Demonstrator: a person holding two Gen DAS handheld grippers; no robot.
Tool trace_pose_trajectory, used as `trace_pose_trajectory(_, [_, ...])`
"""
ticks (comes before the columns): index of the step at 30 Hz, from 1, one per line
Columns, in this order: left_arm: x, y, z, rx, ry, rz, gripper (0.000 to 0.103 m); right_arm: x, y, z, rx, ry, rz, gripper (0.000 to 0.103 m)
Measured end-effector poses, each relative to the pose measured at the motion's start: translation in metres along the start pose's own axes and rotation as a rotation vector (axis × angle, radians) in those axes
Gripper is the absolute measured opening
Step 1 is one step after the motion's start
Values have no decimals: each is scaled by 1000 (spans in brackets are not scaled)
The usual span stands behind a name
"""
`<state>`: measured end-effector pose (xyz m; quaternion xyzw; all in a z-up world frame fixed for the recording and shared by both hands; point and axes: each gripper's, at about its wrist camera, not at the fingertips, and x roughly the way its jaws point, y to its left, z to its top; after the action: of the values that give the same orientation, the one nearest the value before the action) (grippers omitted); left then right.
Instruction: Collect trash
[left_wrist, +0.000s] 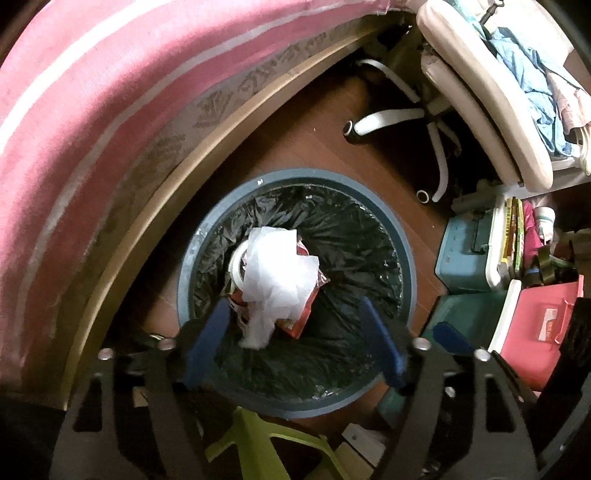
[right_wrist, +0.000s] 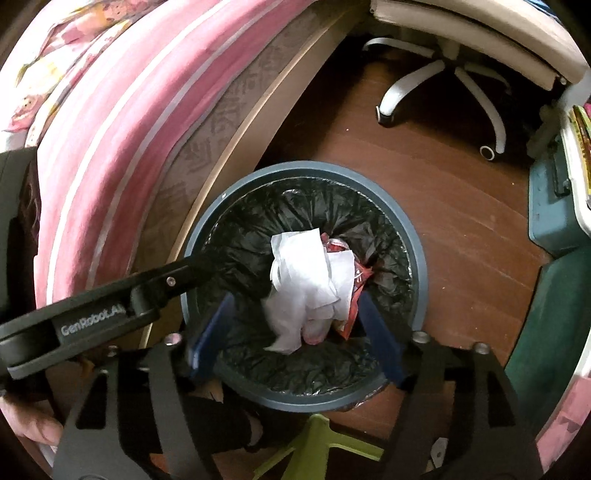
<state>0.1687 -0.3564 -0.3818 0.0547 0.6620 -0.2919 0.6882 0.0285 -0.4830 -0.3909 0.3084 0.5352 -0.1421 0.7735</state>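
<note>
- Two grippers hang over the round bin (left_wrist: 295, 177); our left gripper (left_wrist: 295, 339) has its blue fingers spread wide with nothing pressed between them; our right gripper (right_wrist: 295, 332) stands the same way, jaws apart and empty.
- We judge that the step in hand is the release of trash into the bin; the white crumpled paper (left_wrist: 273, 280) lies in the bin on the black liner (left_wrist: 354, 236), free of both sets of pads, though from the left wrist view its lower tail seems to sit in the gap between the fingers.
- To do this step well, we should keep the jaws fully apart and lift straight up, so that no finger catches the paper or the thin liner and drags it out again; we should also check that the tail of the paper does not cling to a pad.
- In the right wrist view the left gripper's black arm (right_wrist: 110, 306) crosses the rim from the side; the two tools are near each other, so we would withdraw them one after the other.
- Inside the bin we see, under and beside the white paper, a red wrapper (right_wrist: 356, 291) and a pale round thing (left_wrist: 236, 266), perhaps a cup or a lid; we cannot tell which.
- The bin stands on the brown wooden floor (right_wrist: 443, 206), just beside the bed with the pink cover (left_wrist: 92, 110); the office chair (right_wrist: 461, 81) is well apart.
</note>
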Motion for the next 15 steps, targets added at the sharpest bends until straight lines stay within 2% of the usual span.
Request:
trace_pose_trajectory(3, [-7, -1, 0, 7, -26, 4, 85, -5, 1, 0, -2, -13, 0, 75])
trace_pose_trajectory(15, [-38, 10, -6, -20, -95, 25, 91, -43, 14, -8, -31, -88, 1, 78])
